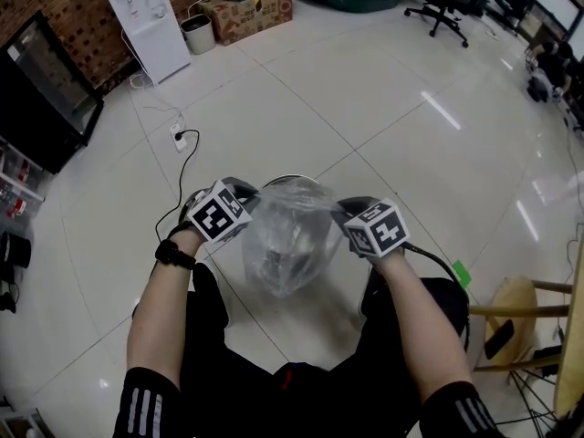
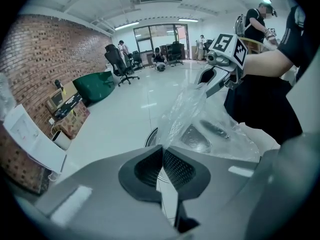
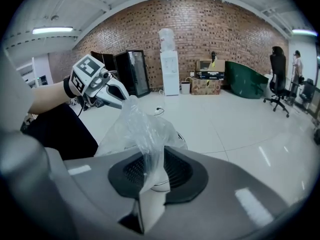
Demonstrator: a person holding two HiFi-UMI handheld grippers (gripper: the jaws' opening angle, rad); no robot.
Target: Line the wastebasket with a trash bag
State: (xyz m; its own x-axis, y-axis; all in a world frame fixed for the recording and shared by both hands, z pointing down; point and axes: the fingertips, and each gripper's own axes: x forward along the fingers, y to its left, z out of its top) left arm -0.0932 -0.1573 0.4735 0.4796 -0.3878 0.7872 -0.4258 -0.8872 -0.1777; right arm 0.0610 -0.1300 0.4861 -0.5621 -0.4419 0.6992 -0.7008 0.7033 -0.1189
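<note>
**Item 1, trash bag** (image 1: 285,235). Clear, thin, crumpled film at the centre of the head view. It is stretched between the two tongs and hangs over the wastebasket. Whether its bottom sits inside the basket cannot be told.

**Item 2, wastebasket** (image 1: 290,180). Round, with a shiny rim, standing on the floor (image 1: 383,108) of pale glossy tiles. Only the far rim shows clear, at the bag's 12 o'clock; the rest shows dimly through the film.

**Item 3, left tongs** (image 2: 161,154). At the bag's 9 o'clock. The pads are pressed together on the bag's edge, and the film rises from the pinch.

**Item 4, right tongs** (image 3: 150,169). At the bag's 3 o'clock. The pads are narrowly apart, and a strip of the bag runs through the gap.

**Item 5, surroundings, head view.**
- Water dispenser (image 1: 146,21), white, at 11 o'clock.
- Cardboard box (image 1: 246,15) at 12 o'clock.
- Office chair (image 1: 443,3) at 1 o'clock.
- Wooden stool (image 1: 511,318) at 4 o'clock.
- Power strip (image 1: 180,137) with a black cable at 10 o'clock.
</note>
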